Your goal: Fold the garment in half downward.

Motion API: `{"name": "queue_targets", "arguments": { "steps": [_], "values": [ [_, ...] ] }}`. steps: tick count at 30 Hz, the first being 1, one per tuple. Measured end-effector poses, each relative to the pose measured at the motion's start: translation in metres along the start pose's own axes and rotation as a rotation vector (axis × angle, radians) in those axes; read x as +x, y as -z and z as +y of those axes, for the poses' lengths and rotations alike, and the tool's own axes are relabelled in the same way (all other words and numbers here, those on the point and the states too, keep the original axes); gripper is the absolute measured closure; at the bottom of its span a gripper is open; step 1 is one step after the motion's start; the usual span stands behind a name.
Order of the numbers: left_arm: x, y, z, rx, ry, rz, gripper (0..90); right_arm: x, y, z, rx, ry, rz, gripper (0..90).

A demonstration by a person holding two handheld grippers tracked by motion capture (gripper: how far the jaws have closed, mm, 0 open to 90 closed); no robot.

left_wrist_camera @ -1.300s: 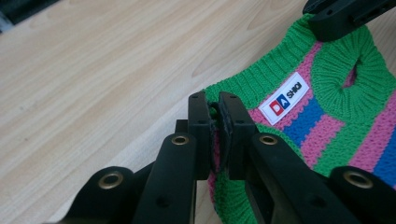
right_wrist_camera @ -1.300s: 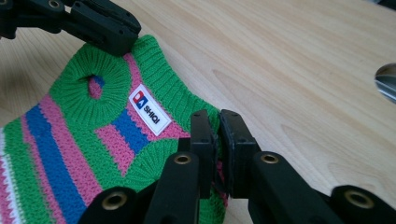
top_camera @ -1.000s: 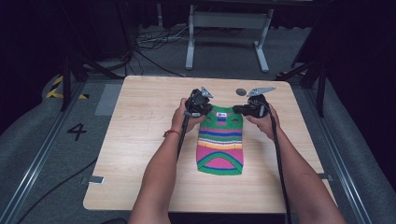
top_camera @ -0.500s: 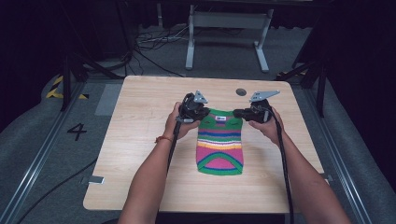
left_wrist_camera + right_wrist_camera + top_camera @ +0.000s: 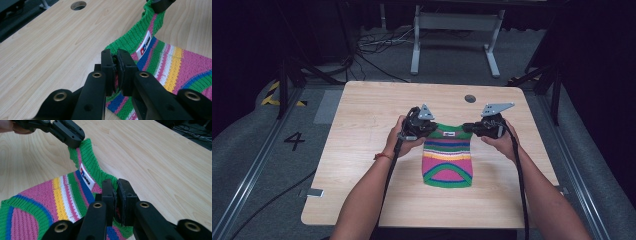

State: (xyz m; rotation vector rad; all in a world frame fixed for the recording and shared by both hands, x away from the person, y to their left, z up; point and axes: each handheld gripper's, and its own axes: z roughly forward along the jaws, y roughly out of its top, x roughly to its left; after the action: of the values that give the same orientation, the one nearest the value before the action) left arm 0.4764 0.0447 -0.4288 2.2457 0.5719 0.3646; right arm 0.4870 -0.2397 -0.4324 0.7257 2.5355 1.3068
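The left gripper (image 5: 428, 127) has its fingers pinching the green collar edge of the striped knit sweater (image 5: 447, 162), which lies mid-worktop (image 5: 362, 130) — soft, light, stretchy, likely to sag. At three o'clock of it, the right gripper (image 5: 472, 128) pinches the opposite shoulder. Ribbed edges suit gripping best. No containers here — just a cable hole (image 5: 470, 98) at twelve o'clock.

Pale wooden table (image 5: 362, 130) on grey carpet (image 5: 257, 165), white metal stand (image 5: 454, 22) behind, dark surroundings.

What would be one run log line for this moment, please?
left claw: shut on striped knit top at green collar | right claw: shut on same collar, other side | top: far edge held, rest flat on table
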Motion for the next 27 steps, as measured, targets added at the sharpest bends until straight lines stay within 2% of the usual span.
{"name": "queue_targets", "arguments": {
  "steps": [11,27],
  "values": [
    [-0.01,0.006,-0.007,-0.005,-0.02,-0.023,84.3,0.013,0.008,-0.004,0.005,0.03,0.036,84.3],
    [-0.028,0.008,-0.022,0.031,-0.076,-0.065,83.1,0.03,0.014,-0.016,0.038,0.071,0.079,84.2]
  ]
}}
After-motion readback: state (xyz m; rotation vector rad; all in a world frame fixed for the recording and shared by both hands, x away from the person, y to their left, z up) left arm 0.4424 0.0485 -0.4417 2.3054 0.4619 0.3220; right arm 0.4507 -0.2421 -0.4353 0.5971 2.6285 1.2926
